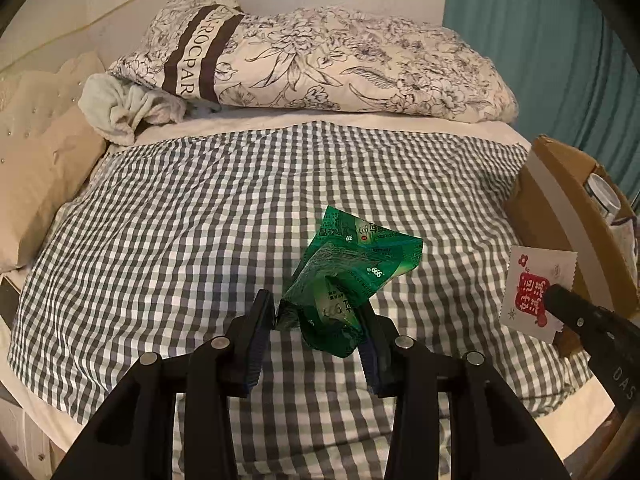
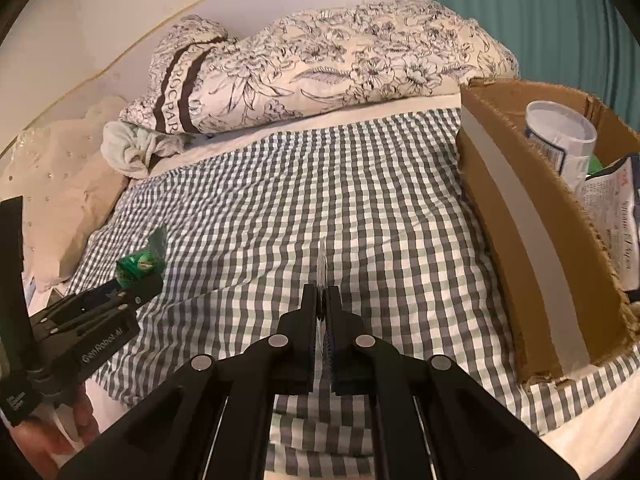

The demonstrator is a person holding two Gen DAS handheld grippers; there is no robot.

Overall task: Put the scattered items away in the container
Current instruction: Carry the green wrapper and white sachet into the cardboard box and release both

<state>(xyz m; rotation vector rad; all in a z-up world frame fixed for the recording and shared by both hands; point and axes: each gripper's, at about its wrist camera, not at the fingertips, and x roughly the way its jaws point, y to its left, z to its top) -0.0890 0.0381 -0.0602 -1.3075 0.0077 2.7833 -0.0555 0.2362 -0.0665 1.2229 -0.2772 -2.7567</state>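
The left gripper (image 1: 318,316) pinched a crumpled green foil packet (image 1: 352,268), light, crackly and slippery, by its bunched lower end. The right gripper's (image 2: 322,300) fingers were pressed onto a thin white sachet (image 1: 534,290). The cardboard box (image 2: 516,240) sat right of both; its near wall probably needed clearing.

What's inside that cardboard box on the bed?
Inside the cardboard box a white plastic jar stands beside a printed packet, with a bit of green behind them. The box wall hides its floor.
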